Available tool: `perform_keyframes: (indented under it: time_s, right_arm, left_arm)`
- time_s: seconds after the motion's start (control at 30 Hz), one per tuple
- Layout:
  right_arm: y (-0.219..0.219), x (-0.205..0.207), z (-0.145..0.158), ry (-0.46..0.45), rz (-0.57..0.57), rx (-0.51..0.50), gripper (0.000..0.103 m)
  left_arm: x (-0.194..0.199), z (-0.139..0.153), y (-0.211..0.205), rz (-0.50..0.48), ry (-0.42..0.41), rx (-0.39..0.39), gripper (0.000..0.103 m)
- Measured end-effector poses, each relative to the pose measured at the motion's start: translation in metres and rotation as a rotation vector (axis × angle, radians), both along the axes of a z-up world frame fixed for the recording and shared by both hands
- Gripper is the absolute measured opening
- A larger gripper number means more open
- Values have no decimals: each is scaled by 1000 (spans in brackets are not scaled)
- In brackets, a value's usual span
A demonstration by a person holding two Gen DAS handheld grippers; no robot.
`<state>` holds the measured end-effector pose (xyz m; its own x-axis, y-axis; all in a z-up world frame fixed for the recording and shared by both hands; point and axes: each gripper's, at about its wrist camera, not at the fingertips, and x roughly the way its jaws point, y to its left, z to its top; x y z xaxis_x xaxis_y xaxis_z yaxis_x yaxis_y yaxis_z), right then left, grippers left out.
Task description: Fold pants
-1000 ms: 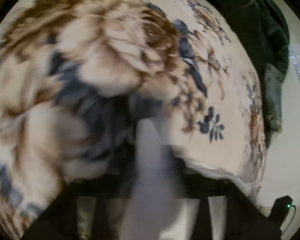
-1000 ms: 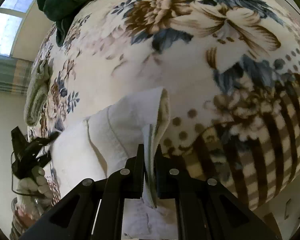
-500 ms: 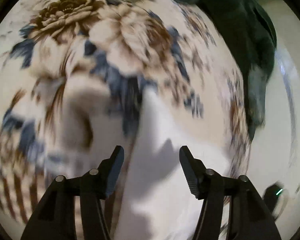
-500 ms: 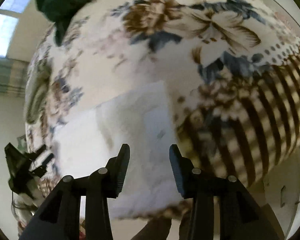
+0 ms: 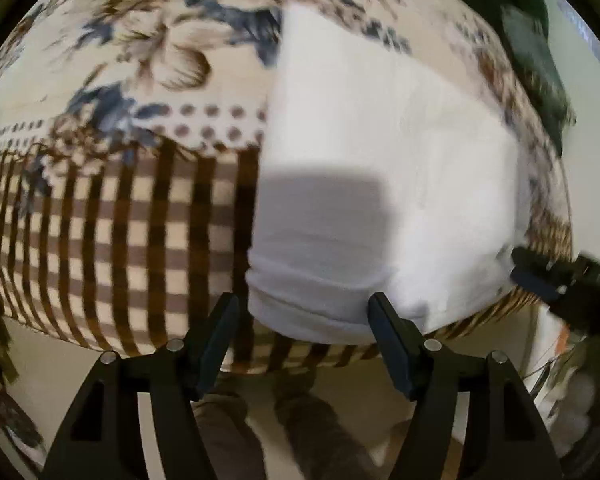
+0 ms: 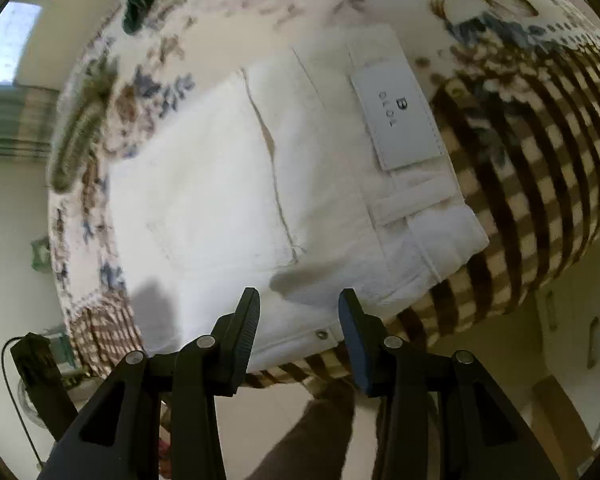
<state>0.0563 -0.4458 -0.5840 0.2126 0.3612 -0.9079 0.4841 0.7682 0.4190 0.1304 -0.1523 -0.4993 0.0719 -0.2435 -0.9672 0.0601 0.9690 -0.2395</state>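
Both claws had just been opening and stood apart, holding nothing, left claw [image 5: 302,312] and right claw [image 6: 298,306] just off the folded white pants [image 6: 260,184] at the bed [image 5: 112,216] edge; risk we saw: overhanging hem slides off.

Daylight from a window [image 6: 16,40], soft shadows, motion blur, fisheye bending at edges

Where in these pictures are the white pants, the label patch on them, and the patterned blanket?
white pants [image 6: 204,200], right wrist view, on the flat folded cloth.
label patch [image 6: 398,114], right wrist view, on its middle.
patterned blanket [image 5: 120,220], left wrist view, on the checked part.
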Motion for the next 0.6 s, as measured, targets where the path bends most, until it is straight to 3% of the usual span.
perform_keyframes:
  time_s: [0.1,0.2,0.27,0.3,0.33,0.47,0.53,0.6]
  right_arm:
    - [12,14,-7,-7,63,-19,44]
    - [30,19,-25,51,193,-181,42]
    - [21,7,-32,52,167,-173,39]
    - [16,2,-32,58,150,-161,31]
    - [11,-3,-31,62,134,-144,30]
    - [-36,-31,-27,57,-114,-1,38]
    - [-63,-47,-39,64,-270,81,50]
    - [-78,-58,-57,88,-386,172,51]
  left_arm:
    - [12,2,6,25,-30,-7,69]
    - [21,-23,16,65,41,-22,72]
    - [27,-40,19,111,107,-60,78]
    - [29,-46,25,137,130,-87,82]
    - [30,-47,27,143,135,-92,83]
    - [31,-34,37,115,99,-89,83]
    - [33,-30,36,111,82,-97,83]
    - [38,-31,25,109,70,-102,83]
